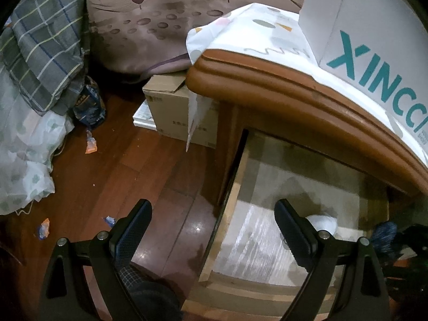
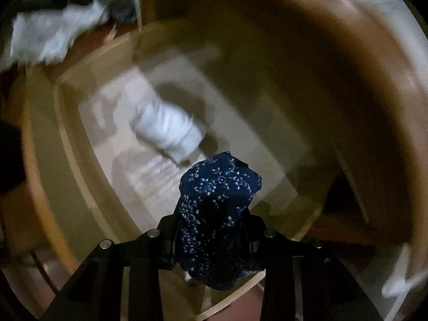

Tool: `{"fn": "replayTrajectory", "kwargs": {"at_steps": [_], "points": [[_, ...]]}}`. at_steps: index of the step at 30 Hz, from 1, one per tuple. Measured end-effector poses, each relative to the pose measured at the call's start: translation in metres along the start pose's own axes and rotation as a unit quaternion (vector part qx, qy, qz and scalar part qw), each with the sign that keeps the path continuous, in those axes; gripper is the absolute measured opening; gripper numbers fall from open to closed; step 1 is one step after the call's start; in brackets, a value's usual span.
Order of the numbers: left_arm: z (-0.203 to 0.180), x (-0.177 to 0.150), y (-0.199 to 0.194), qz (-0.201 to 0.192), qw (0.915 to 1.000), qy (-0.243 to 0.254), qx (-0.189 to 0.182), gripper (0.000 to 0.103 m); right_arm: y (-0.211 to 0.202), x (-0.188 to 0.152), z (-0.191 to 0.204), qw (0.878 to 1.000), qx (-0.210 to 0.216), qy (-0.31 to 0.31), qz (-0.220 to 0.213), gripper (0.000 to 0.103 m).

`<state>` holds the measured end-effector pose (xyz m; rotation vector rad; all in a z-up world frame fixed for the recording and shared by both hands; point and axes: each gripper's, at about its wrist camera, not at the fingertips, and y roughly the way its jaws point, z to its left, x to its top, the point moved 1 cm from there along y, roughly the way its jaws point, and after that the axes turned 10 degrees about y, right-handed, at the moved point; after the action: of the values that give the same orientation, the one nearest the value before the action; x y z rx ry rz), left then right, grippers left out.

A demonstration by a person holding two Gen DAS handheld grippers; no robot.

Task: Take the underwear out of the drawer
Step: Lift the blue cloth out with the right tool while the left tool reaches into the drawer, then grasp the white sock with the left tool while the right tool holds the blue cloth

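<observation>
two views, taken in turn. from the left wrist, your left gripper (image 1: pixel 214 222) hangs with its jaws spread wide and nothing between them, straddling the near left corner of the open drawer (image 1: pixel 232 203). a white bundle (image 1: pixel 322 223) lies on the drawer floor just beyond the right jaw's tip, and a scrap of dark blue fabric shows further right at the frame's edge.

from the right wrist, your right gripper (image 2: pixel 211 230) has its jaws pinched on the dark blue speckled underwear (image 2: pixel 216 206), bunched into a lump that stands past the tips. its long axis seems to run along the fingers, pointing forward over the drawer, with the white bundle (image 2: pixel 168 131) ahead of the jaws. heavy blur suggests the lift-out step is under way; next you need to carry it clear of the drawer's front rim without loosening.
</observation>
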<state>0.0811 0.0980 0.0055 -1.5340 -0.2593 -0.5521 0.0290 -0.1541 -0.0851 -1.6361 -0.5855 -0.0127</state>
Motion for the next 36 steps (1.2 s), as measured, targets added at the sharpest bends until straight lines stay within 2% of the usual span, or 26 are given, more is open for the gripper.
{"fn": "replayTrajectory", "kwargs": {"at_steps": [3, 6, 11, 13, 16, 17, 20, 23, 25, 26, 29, 32, 36], "points": [[-0.005, -0.001, 0.002, 0.003, 1.0, 0.009, 0.002, 0.091, -0.028, -0.01, -0.003, 0.997, 0.001, 0.067, -0.044, 0.036], [-0.013, -0.004, 0.002, 0.001, 0.9996, 0.026, 0.005, 0.091, -0.042, -0.021, -0.01, 0.986, -0.002, 0.145, -0.078, 0.036], [-0.032, -0.009, 0.01, 0.011, 0.9979, 0.063, 0.001, 0.091, -0.055, -0.047, -0.035, 0.949, -0.013, 0.294, -0.116, 0.036], [-0.045, -0.013, 0.015, 0.019, 0.9956, 0.092, -0.01, 0.091, -0.053, -0.053, -0.051, 0.937, -0.005, 0.33, -0.114, 0.036], [-0.061, -0.016, 0.022, 0.031, 0.9914, 0.126, -0.018, 0.091, -0.064, -0.055, -0.059, 0.928, -0.03, 0.345, -0.134, 0.036], [-0.066, -0.017, 0.024, 0.034, 0.9899, 0.136, -0.019, 0.091, -0.069, -0.058, -0.062, 0.921, -0.022, 0.362, -0.145, 0.036], [-0.08, -0.02, 0.032, 0.042, 0.9844, 0.168, -0.031, 0.091, -0.075, -0.068, -0.07, 0.908, -0.014, 0.387, -0.158, 0.036], [-0.097, -0.022, 0.041, 0.056, 0.9738, 0.214, -0.054, 0.091, -0.071, -0.075, -0.083, 0.891, 0.011, 0.424, -0.163, 0.036], [-0.112, -0.02, 0.048, 0.073, 0.9624, 0.251, -0.072, 0.091, -0.072, -0.078, -0.088, 0.887, 0.006, 0.431, -0.167, 0.036], [-0.117, -0.021, 0.049, 0.073, 0.9589, 0.265, -0.07, 0.091, -0.073, -0.078, -0.089, 0.886, 0.004, 0.431, -0.172, 0.036], [-0.139, -0.025, 0.055, 0.072, 0.9335, 0.348, -0.046, 0.091, -0.082, -0.081, -0.095, 0.878, -0.005, 0.437, -0.193, 0.036], [-0.158, -0.029, 0.061, 0.087, 0.9131, 0.395, -0.051, 0.091, -0.094, -0.087, -0.104, 0.865, -0.01, 0.453, -0.216, 0.036], [-0.175, -0.029, 0.077, 0.118, 0.9008, 0.412, -0.072, 0.091, -0.103, -0.099, -0.117, 0.846, -0.017, 0.482, -0.229, 0.036]]}}
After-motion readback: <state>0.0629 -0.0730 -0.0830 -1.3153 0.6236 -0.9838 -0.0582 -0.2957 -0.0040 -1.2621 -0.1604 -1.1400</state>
